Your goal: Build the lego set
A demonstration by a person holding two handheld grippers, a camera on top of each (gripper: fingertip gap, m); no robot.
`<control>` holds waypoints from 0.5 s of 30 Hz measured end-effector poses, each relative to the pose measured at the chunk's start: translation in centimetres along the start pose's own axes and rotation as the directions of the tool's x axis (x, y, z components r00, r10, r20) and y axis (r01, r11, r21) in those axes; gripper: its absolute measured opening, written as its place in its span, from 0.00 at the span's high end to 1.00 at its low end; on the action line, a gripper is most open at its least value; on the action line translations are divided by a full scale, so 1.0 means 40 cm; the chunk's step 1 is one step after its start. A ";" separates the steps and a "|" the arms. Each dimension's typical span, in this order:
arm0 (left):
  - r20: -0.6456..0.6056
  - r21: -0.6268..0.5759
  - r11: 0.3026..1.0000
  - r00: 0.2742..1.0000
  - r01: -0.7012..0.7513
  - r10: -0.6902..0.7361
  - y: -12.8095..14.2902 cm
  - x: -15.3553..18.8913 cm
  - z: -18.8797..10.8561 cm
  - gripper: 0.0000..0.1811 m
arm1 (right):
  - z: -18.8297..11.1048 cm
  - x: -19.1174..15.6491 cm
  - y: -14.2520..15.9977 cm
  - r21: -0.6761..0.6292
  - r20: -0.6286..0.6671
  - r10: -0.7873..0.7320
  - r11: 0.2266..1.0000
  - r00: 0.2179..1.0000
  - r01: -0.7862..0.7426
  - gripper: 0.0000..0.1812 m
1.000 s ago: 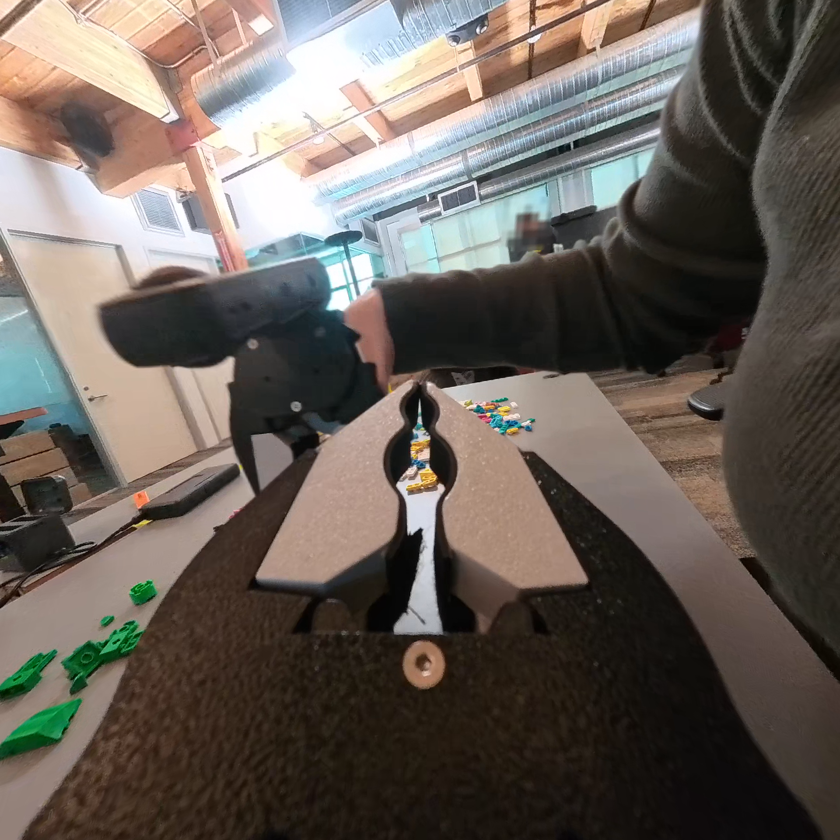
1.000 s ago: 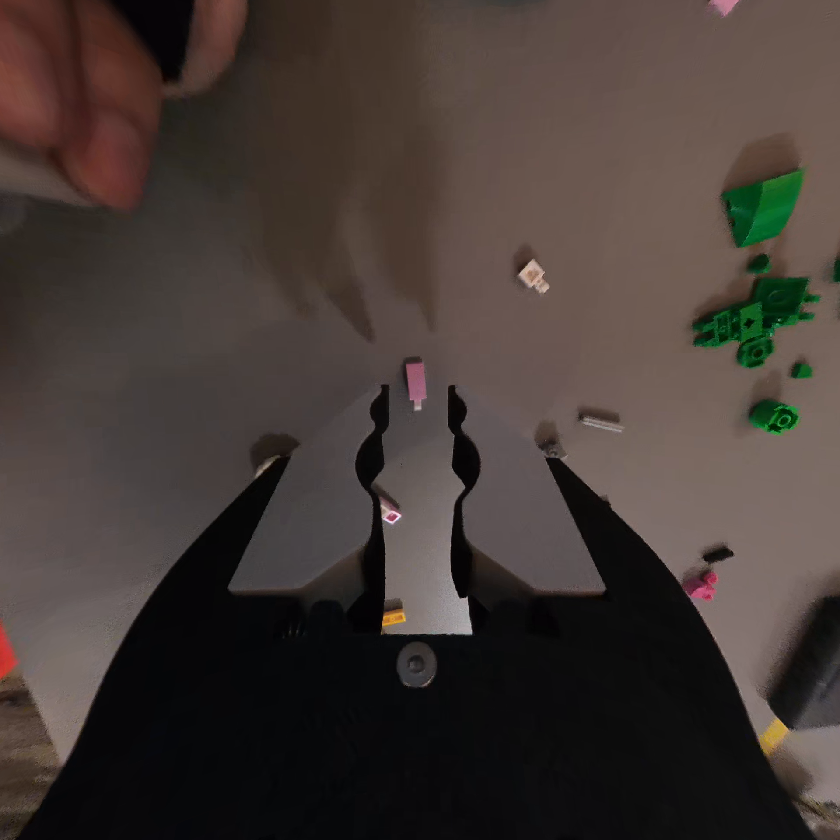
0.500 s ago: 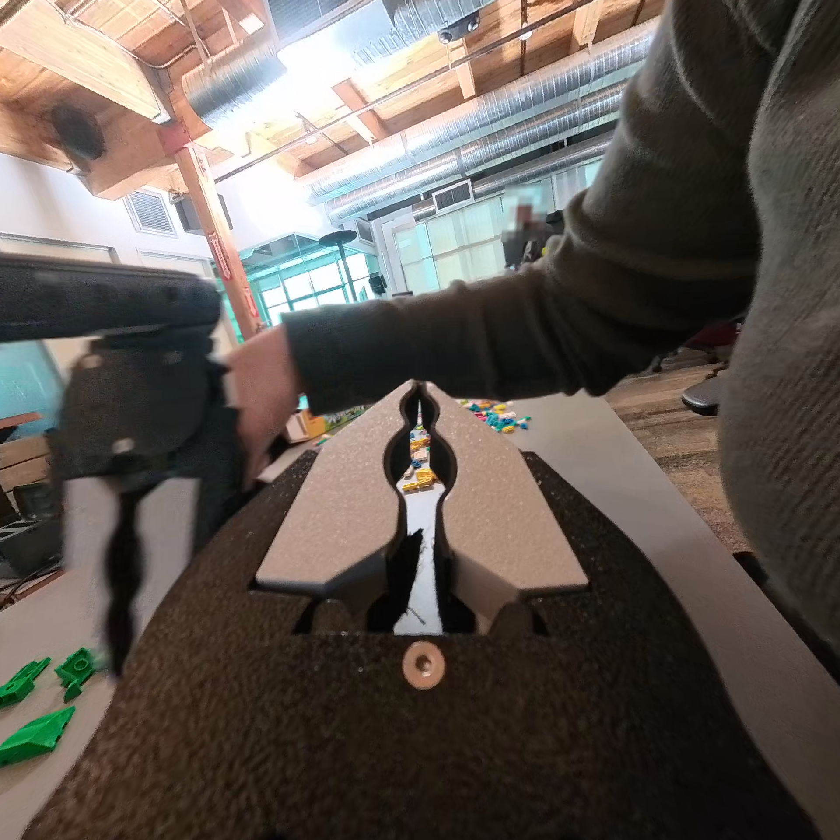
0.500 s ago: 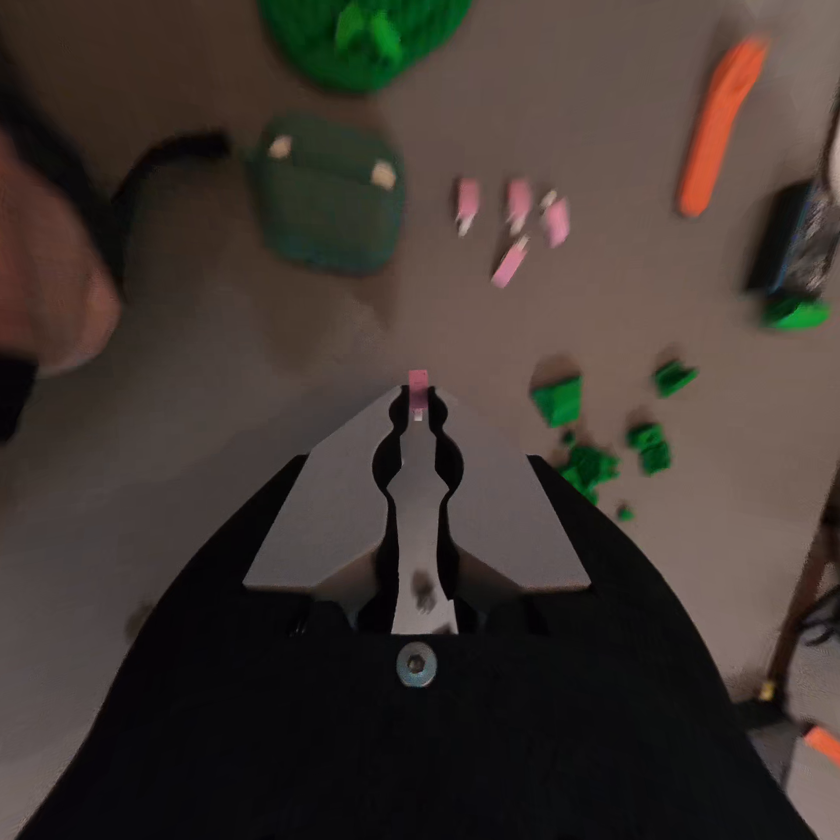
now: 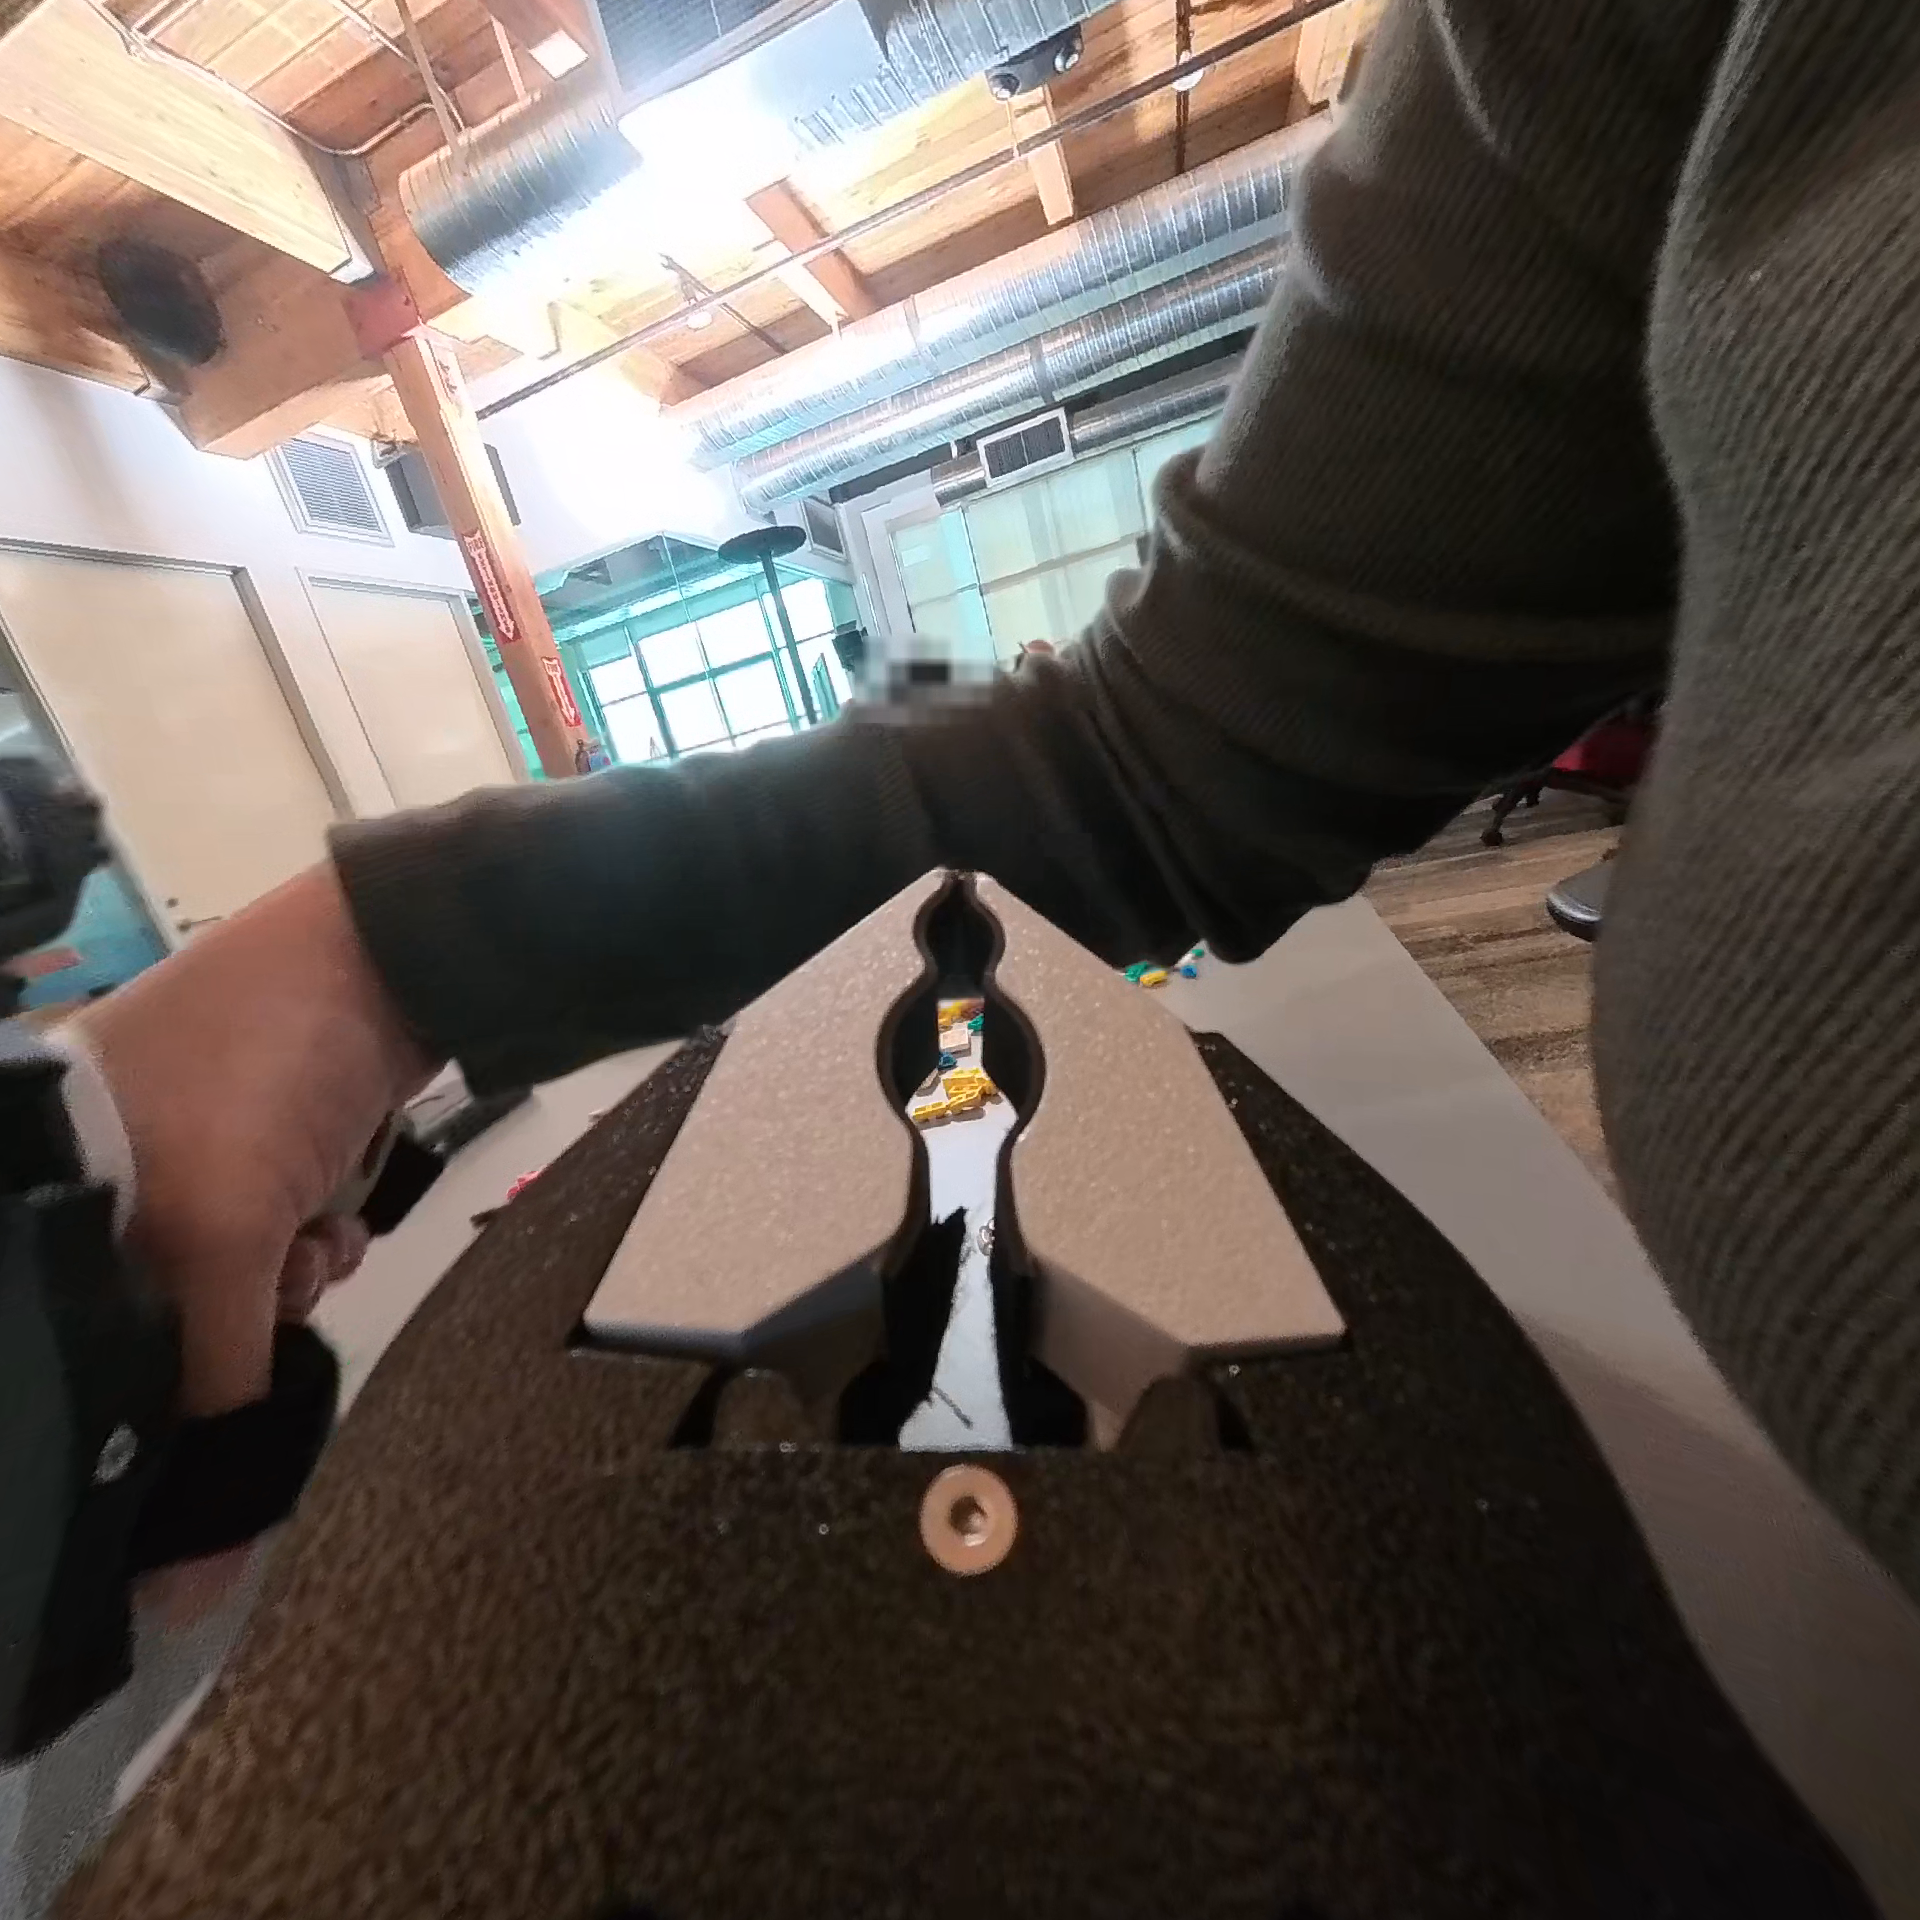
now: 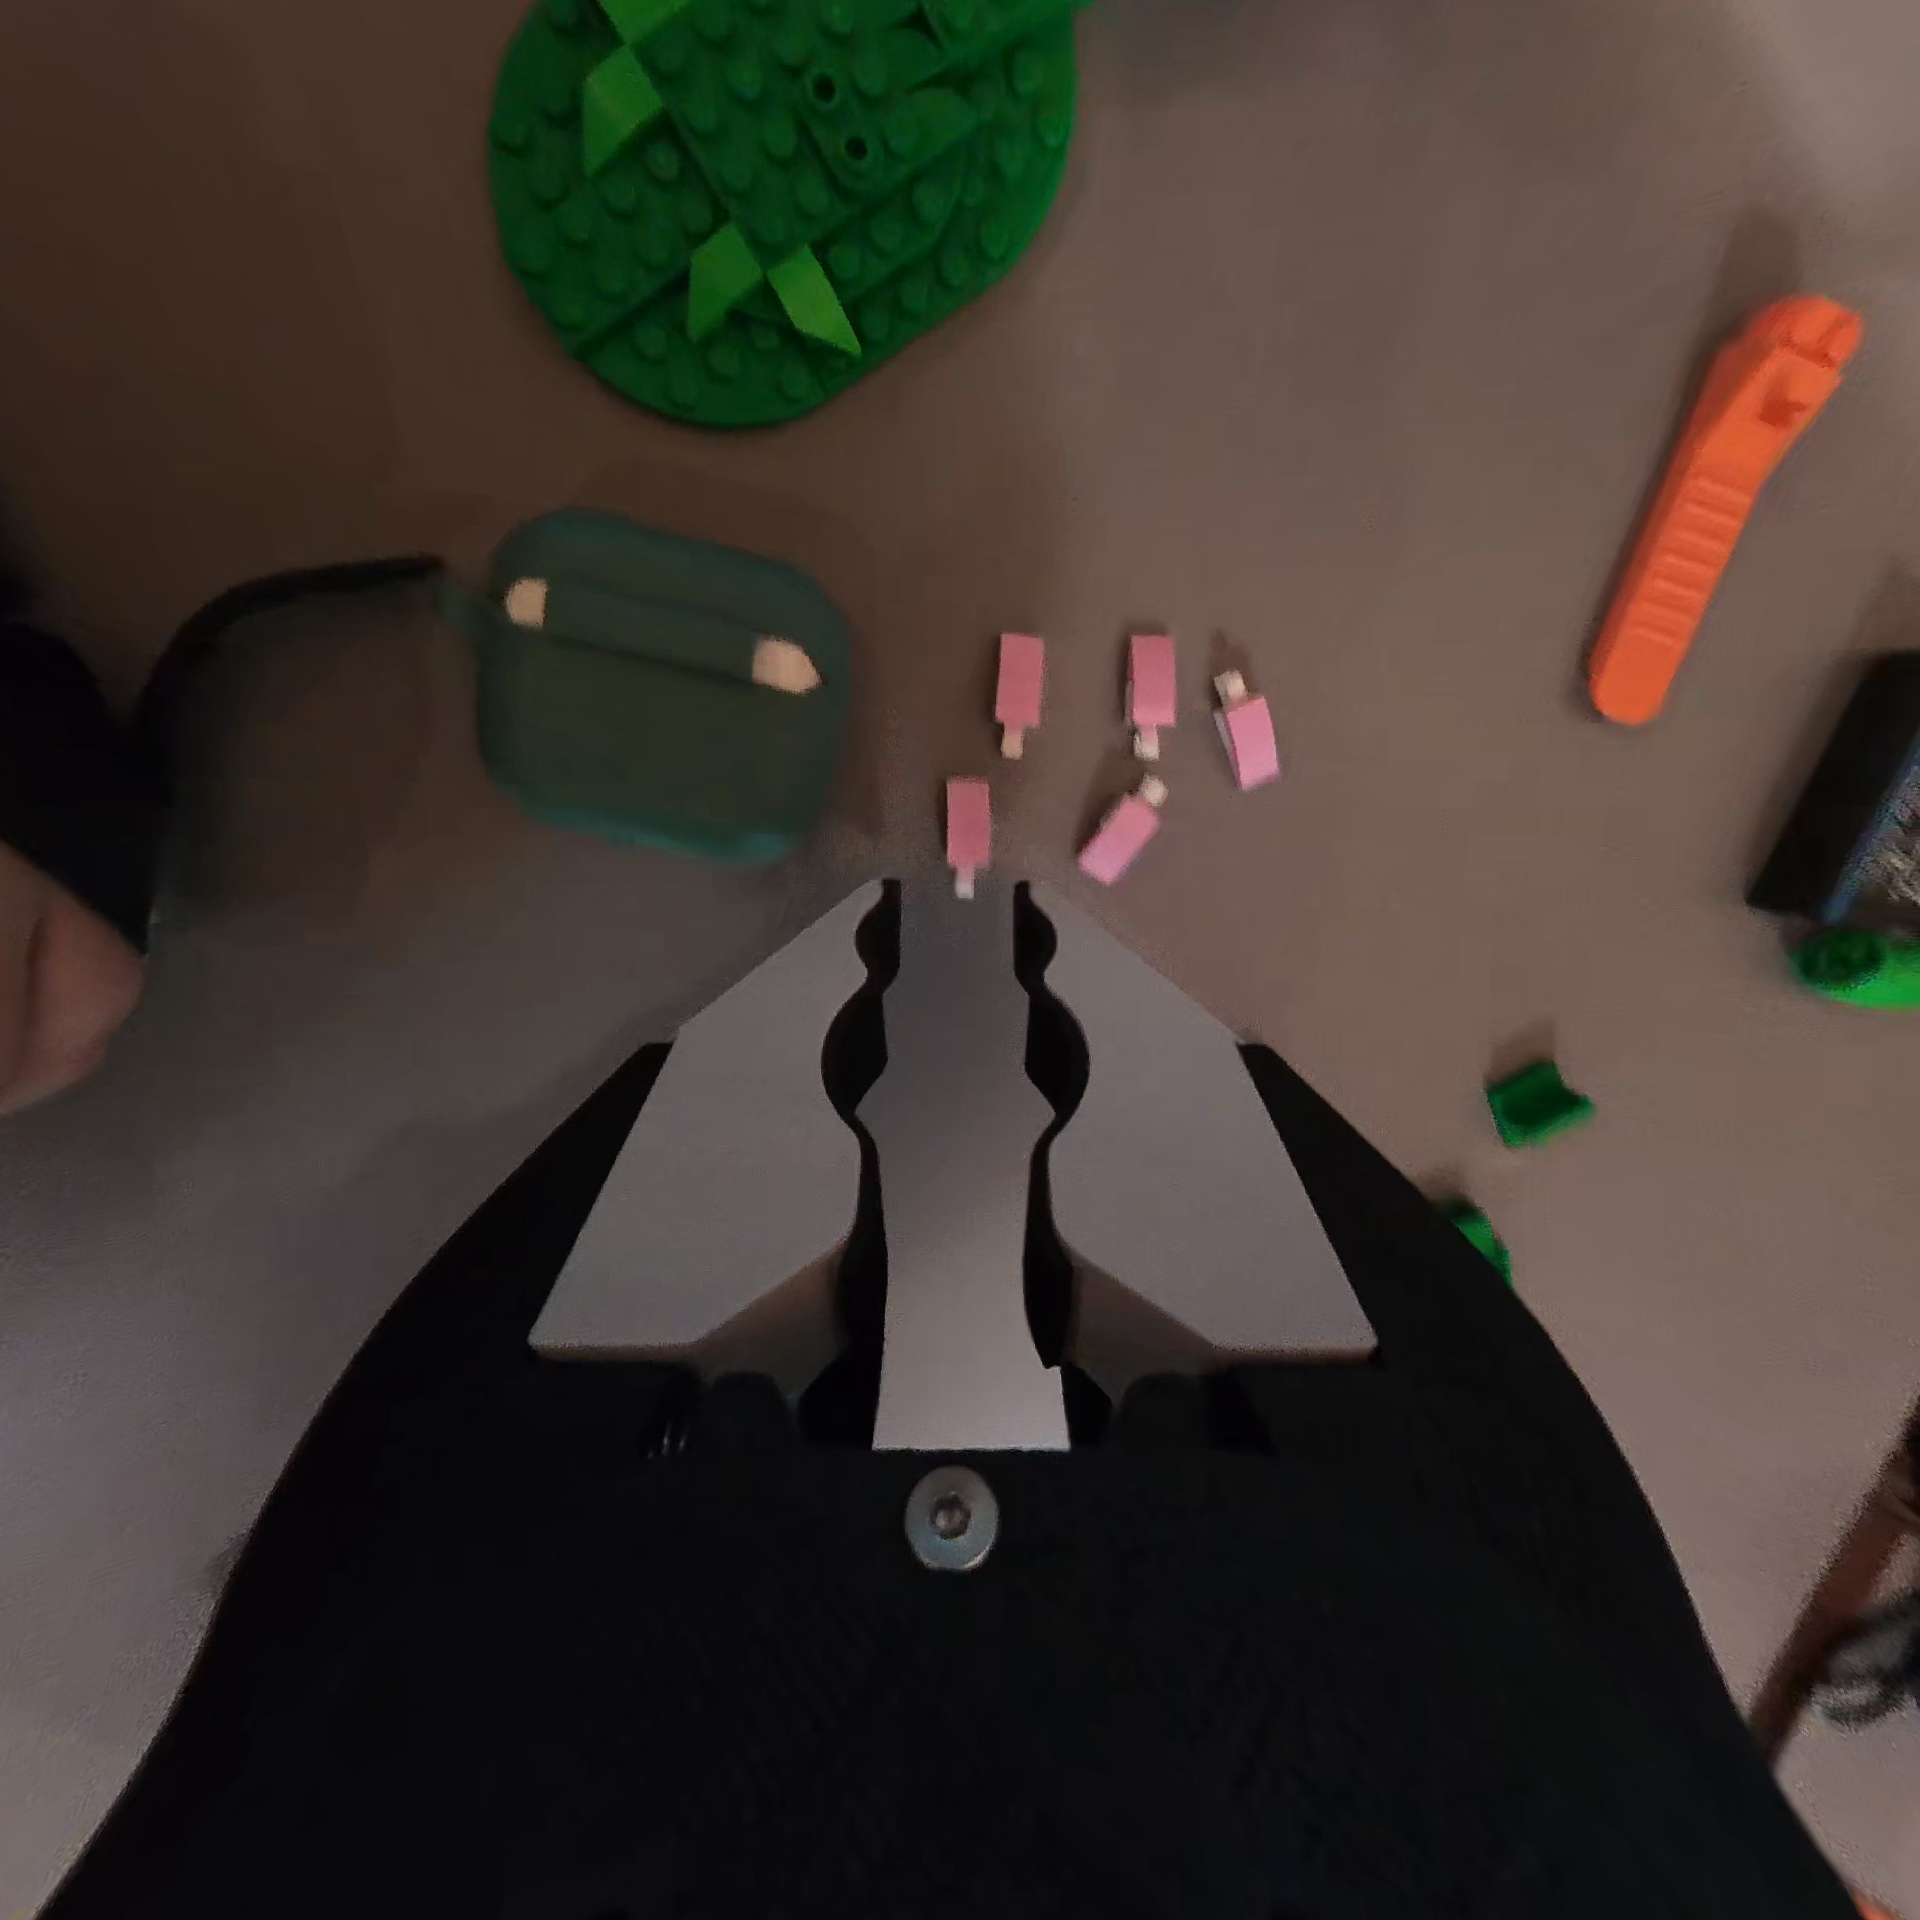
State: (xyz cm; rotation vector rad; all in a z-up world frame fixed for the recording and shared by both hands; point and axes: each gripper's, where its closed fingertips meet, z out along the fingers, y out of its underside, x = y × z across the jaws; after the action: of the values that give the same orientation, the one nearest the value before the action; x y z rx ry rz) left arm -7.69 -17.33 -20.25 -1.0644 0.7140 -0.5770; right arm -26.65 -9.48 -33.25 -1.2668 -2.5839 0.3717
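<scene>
**Right claw parted over the pink pieces**

Right gripper [image 6: 954,891] hangs with jaws apart, empty; nearest pink piece [image 6: 967,827] just beyond its tips, four more close by, all right of the green case [image 6: 665,691]; left gripper [image 5: 961,880] pinched together, empty.

Showing 5 pink pieces [image 6: 1132,748] with pale cream pegs on a grey-brown table [image 6: 1351,520]. Showing a bright green studded plate [image 6: 779,197], a dull teal case [image 6: 665,691] with cream tabs, an orange ridged tool [image 6: 1725,509]. Showing a dark grey ribbed sleeve [image 5: 1195,769], yellow bricks [image 5: 956,1096], speckled grey fingers [image 5: 790,1122] in black mounts.
</scene>
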 end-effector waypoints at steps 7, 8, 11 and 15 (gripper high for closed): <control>0.001 -0.006 1.000 1.000 0.011 -0.011 0.004 -0.004 0.003 1.00 | -0.262 0.084 0.268 0.000 -0.251 0.353 0.931 0.901 -0.365 0.89; 0.001 -0.005 1.000 1.000 0.012 -0.012 0.004 -0.004 0.003 1.00 | -0.273 0.070 0.340 -0.056 -0.256 0.402 0.902 0.879 -0.429 0.89; 0.000 -0.008 1.000 1.000 0.012 -0.012 0.005 -0.004 0.004 1.00 | -0.270 0.002 0.536 -0.231 -0.245 0.455 0.830 0.856 -0.508 0.90; -0.001 -0.006 1.000 1.000 0.006 -0.006 0.004 -0.002 0.004 1.00 | -0.224 -0.088 0.643 -0.276 -0.150 0.523 0.793 0.839 -0.543 0.90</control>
State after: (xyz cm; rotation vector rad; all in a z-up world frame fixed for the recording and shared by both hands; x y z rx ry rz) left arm -7.60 -17.13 -20.33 -1.0723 0.7141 -0.5811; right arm -2.72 4.02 -33.67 -2.0902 -2.2388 0.0065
